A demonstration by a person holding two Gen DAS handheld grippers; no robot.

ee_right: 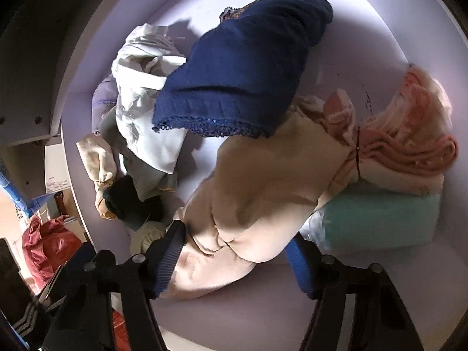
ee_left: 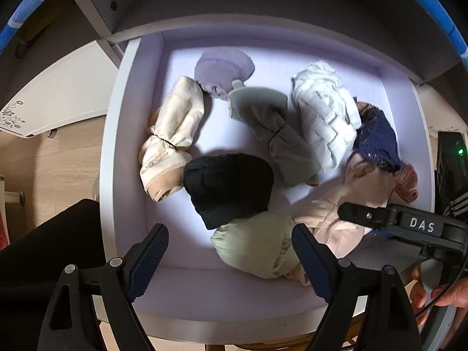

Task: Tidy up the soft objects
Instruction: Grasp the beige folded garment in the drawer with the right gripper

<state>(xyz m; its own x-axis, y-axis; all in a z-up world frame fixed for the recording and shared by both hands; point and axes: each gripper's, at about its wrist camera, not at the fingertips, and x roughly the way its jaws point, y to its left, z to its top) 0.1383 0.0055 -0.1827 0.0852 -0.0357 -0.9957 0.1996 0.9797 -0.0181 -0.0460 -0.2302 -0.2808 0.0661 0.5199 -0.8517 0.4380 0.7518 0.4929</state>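
The left gripper [ee_left: 229,260] hung wide open over the drawer [ee_left: 128,134], its fingers straddling the pale green bundle [ee_left: 257,248] just in front of the black beanie [ee_left: 228,187], gripping nothing. Right of that beanie, the right gripper [ee_right: 234,263] had its fingers half apart around the peach garment [ee_right: 263,193]; whether the pads pressed it, I couldn't tell. The risk: that limp, loosely folded cloth could drag the lace-edged navy cloth [ee_right: 239,70] lying on it, or unfold.
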